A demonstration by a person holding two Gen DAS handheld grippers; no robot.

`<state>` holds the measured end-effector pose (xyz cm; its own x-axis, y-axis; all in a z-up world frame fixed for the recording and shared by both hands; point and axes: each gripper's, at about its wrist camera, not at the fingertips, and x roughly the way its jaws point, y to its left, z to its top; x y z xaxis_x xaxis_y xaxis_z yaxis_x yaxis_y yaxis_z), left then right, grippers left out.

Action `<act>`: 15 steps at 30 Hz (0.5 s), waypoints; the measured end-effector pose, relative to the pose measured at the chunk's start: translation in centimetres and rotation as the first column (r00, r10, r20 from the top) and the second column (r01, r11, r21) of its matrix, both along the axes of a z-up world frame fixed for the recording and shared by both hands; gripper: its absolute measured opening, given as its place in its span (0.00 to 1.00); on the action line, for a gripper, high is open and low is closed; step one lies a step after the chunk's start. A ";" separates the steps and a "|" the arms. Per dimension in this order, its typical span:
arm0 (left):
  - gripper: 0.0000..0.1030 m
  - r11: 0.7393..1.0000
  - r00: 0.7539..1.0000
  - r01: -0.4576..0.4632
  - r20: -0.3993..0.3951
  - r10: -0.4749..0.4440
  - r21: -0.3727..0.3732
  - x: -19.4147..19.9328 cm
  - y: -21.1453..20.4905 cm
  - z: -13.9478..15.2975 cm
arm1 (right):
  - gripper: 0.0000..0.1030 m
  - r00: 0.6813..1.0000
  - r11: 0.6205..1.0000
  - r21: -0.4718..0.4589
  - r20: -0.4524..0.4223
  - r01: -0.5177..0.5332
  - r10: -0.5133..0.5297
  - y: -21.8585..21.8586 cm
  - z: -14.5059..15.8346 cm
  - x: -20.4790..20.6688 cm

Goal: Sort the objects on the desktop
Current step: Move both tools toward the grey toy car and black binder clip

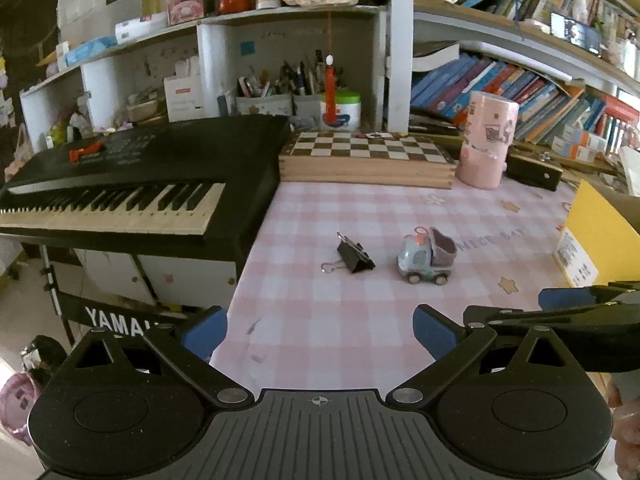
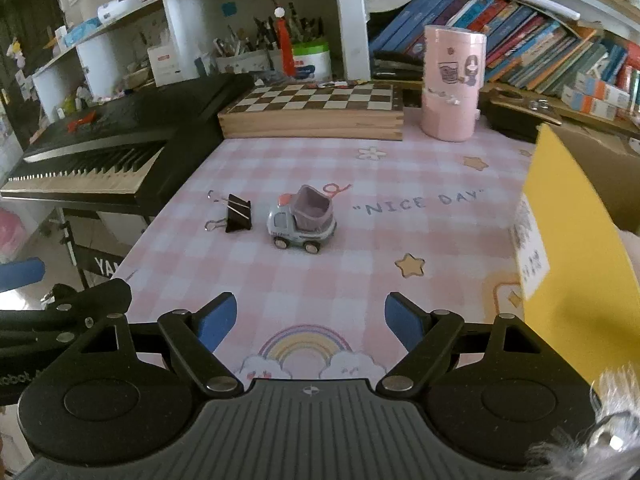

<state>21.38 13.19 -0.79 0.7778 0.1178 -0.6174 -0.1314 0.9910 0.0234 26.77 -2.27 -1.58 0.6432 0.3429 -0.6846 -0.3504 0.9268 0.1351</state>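
Both tools, the left tool [image 1: 320, 330] and right tool [image 2: 311, 316], hang released and empty over the near edge of the table [image 2: 400, 168], so nothing is picked yet. The binder clip [image 2: 239, 214] lies just left of the toy truck [image 2: 303, 220] mid-table; next, I'd guess, one tool must reach forward and close on either.

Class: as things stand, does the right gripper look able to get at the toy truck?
Probably yes: the right gripper is open, and only bare tablecloth lies between it and the toy truck.
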 end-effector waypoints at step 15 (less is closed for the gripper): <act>0.98 0.994 0.994 -0.107 -0.011 0.107 -0.011 3.9 1.0 -0.4 | 0.82 0.998 0.997 -0.036 -0.022 -0.061 0.061 2.7 -2.6 6.7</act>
<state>25.27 14.16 -1.23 0.7545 0.1930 -0.6272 -0.2368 0.9715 0.0141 33.42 0.38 -4.20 0.6070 0.3553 -0.7109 -0.4039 0.9083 0.1091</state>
